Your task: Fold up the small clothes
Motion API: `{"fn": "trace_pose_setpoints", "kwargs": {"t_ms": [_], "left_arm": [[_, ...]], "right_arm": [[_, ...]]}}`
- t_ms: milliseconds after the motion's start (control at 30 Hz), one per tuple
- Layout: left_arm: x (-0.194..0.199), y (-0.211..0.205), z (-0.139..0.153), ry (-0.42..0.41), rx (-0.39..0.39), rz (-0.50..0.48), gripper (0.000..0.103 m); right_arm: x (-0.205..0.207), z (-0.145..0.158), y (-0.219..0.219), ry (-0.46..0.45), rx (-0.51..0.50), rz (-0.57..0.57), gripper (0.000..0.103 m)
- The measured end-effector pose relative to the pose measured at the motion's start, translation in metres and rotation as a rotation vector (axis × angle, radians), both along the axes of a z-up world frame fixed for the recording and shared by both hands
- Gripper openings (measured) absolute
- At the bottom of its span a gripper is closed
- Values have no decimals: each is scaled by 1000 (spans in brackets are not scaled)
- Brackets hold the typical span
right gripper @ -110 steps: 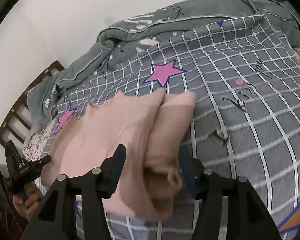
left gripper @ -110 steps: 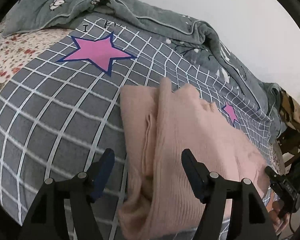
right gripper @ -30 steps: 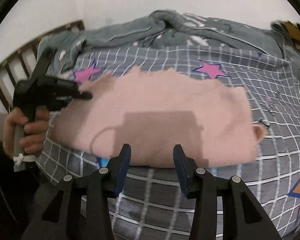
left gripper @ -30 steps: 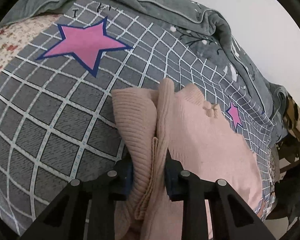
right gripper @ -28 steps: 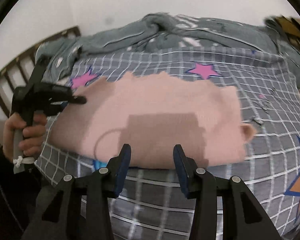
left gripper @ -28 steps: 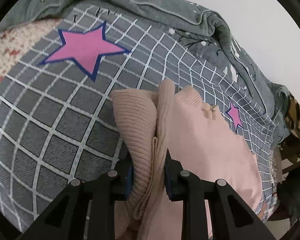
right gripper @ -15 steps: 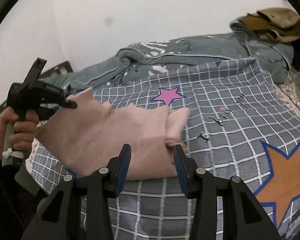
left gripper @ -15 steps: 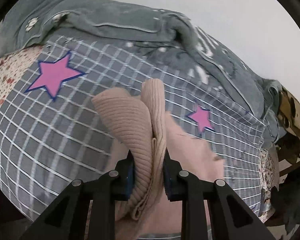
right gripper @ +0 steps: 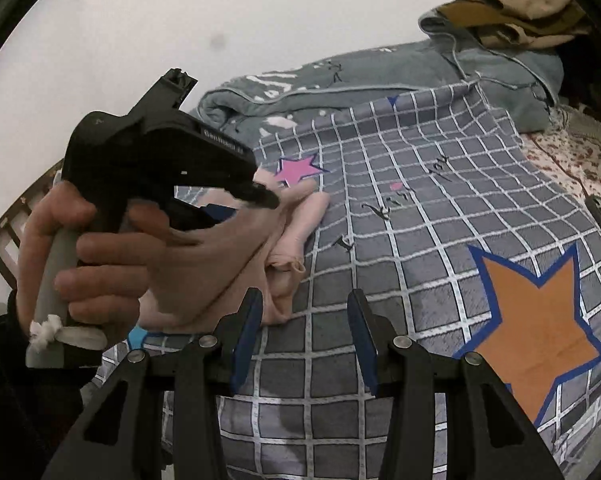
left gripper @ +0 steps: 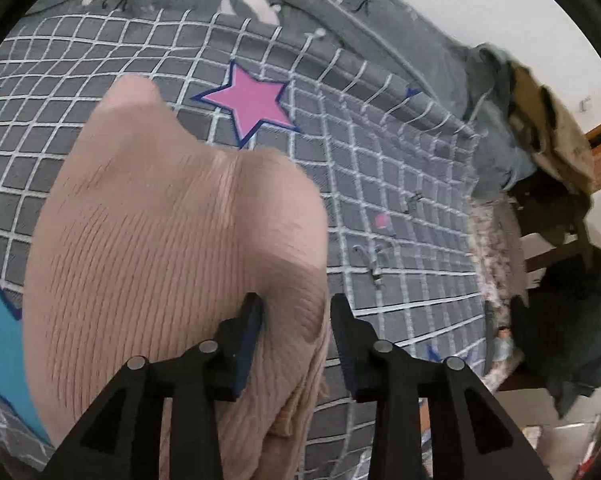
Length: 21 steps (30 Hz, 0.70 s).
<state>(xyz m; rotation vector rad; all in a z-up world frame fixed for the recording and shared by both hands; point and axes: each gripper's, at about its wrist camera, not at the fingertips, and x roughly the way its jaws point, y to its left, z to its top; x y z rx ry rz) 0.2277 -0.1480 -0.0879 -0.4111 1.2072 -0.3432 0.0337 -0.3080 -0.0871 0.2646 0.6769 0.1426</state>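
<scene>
Nearest the left wrist camera, the left gripper (left gripper: 296, 320) has its two dark fingers partly apart, and its jaws have just been opening. The ribbed edge of the pink knit garment (left gripper: 172, 248) runs between them: the left finger (left gripper: 248, 332) lies against the knit, while a narrow gap shows between the fabric and the right finger, so the pads no longer pinch it. The garment spreads up and to the left from the fingers as a doubled-over mass, resting on the grey grid-patterned bedspread (left gripper: 400, 208). A blue star (left gripper: 0, 328) peeks out at the garment's lower left edge, and a pink star (left gripper: 252, 100) lies just beyond its upper edge.

From the right wrist camera, the right gripper (right gripper: 306, 320) hovers with its blue-padded fingers moderately apart and nothing between them; only the bedspread shows in the gap. The garment's folded end sits just left of the left finger. A hand (right gripper: 88, 264) grips the handle of the left gripper in the left of that view, its black body above the pink fabric. An orange star (right gripper: 536, 320) is printed on the bedspread to the right.

Further back, a rumpled grey-green quilt (right gripper: 340, 76) lies along the far side of the bed against the white wall (right gripper: 260, 12). Brown folded clothes (right gripper: 520, 12) are piled on the quilt's right end. A strip of floral sheet (right gripper: 572, 160) shows at the bedspread's right edge.
</scene>
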Motion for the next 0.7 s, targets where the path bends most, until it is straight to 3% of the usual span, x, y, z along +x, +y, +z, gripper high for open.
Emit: {"fn": "trace_pose_setpoints", "kwargs": {"t_ms": [67, 133, 233, 367, 467, 500, 533, 567, 600, 667, 700], "left_arm": [[-3, 16, 16, -51, -68, -34, 46], [-4, 33, 28, -95, -85, -27, 61], [-10, 76, 48, -183, -64, 33, 64], [-19, 131, 49, -211, 22, 127, 64], [-24, 163, 38, -190, 36, 166, 64], [-25, 171, 34, -183, 37, 174, 64], [-27, 179, 29, -177, 41, 183, 64], [-31, 187, 24, -172, 43, 194, 64], [-33, 192, 19, -170, 40, 199, 64], [-40, 199, 7, -165, 26, 191, 64], [-40, 198, 1, -157, 23, 179, 64]], "right_arm": [[2, -1, 2, -3, 4, 14, 44], [6, 2, 9, -16, 23, 43, 44], [13, 10, 19, -40, 71, 86, 46], [25, 21, 39, -85, 137, 126, 62], [41, 13, 60, -73, 146, 126, 62], [46, 9, 66, -56, 129, 117, 58], [53, 3, 74, -41, 83, 98, 24], [58, -2, 81, -27, 12, 80, 8], [59, -4, 83, -36, -50, 57, 8], [50, -5, 71, -101, -50, -7, 6], [48, -10, 64, -91, -63, -28, 6]]}}
